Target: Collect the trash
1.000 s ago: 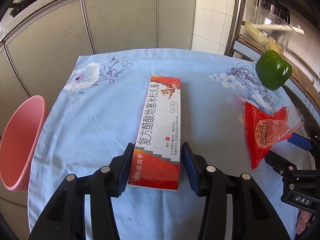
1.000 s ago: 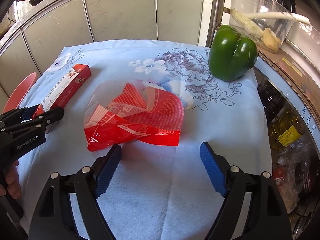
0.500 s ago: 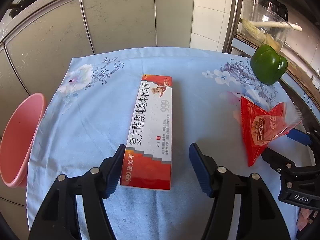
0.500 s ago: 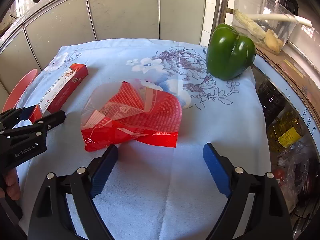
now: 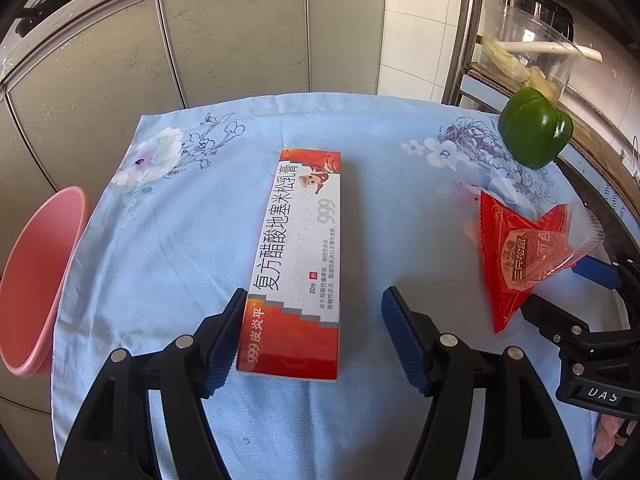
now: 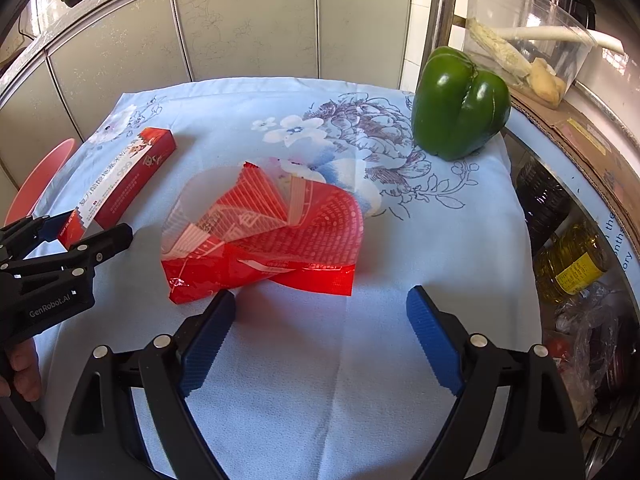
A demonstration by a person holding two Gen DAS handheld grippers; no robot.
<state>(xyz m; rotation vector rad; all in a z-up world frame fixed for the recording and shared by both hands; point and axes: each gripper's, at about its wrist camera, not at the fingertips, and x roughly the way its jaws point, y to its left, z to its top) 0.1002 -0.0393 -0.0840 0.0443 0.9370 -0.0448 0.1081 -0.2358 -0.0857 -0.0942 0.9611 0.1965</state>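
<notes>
A long red and white ointment box point(image 5: 298, 264) lies flat on the blue flowered tablecloth point(image 5: 192, 240). My left gripper point(image 5: 314, 320) is open around the box's near end; its left pad touches the box side and the right pad stands apart. The box also shows in the right wrist view point(image 6: 120, 184). An empty red snack wrapper point(image 6: 260, 236) lies crumpled mid-table, also in the left wrist view point(image 5: 524, 252). My right gripper point(image 6: 320, 320) is open just in front of the wrapper, with its left pad under the wrapper's near corner.
A green bell pepper point(image 6: 460, 104) stands at the table's far right. A pink basin point(image 5: 36, 280) sits off the table's left edge. A clear container of vegetables point(image 6: 524, 40) stands on the right shelf, with oil bottles point(image 6: 572, 264) below. Cabinets stand behind.
My left gripper has opened wider around the box end and drawn back a little. The right gripper has also drawn back slightly. Box and wrapper have not moved.
</notes>
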